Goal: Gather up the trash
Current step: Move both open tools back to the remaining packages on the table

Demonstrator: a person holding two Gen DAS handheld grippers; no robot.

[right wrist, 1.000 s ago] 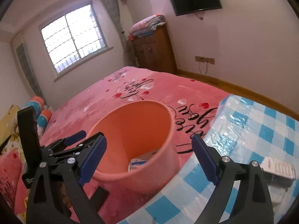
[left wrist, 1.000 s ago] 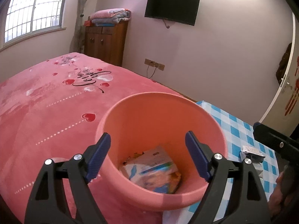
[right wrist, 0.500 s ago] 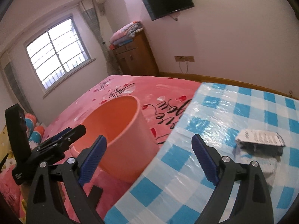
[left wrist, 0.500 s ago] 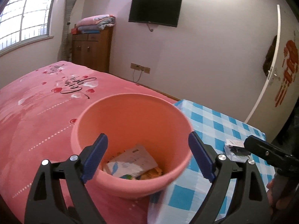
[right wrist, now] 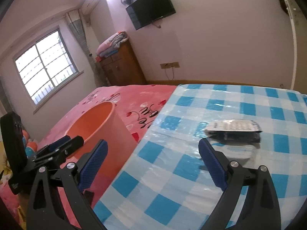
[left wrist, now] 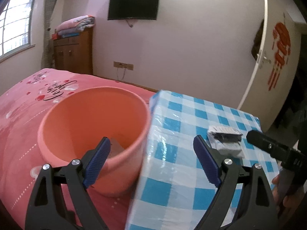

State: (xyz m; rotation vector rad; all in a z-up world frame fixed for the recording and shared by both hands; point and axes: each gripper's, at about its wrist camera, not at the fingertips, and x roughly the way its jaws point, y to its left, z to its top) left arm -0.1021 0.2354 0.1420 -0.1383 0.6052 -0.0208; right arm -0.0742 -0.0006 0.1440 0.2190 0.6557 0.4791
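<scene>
Both tools gape wide and carry nothing: left tool (left wrist: pixel 151 163), right tool (right wrist: pixel 153 164). Some trash already lies in the orange bin (left wrist: pixel 92 118); one wrapper (right wrist: pixel 233 129) remains mid-right on the checkered bench (right wrist: pixel 191 172).

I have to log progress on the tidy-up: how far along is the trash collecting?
Done: some trash already lies in the pink bucket. In hand: nothing; the left gripper and right gripper are both open and empty. Left: the crumpled wrapper on the checkered table, just ahead of the right gripper.
</scene>
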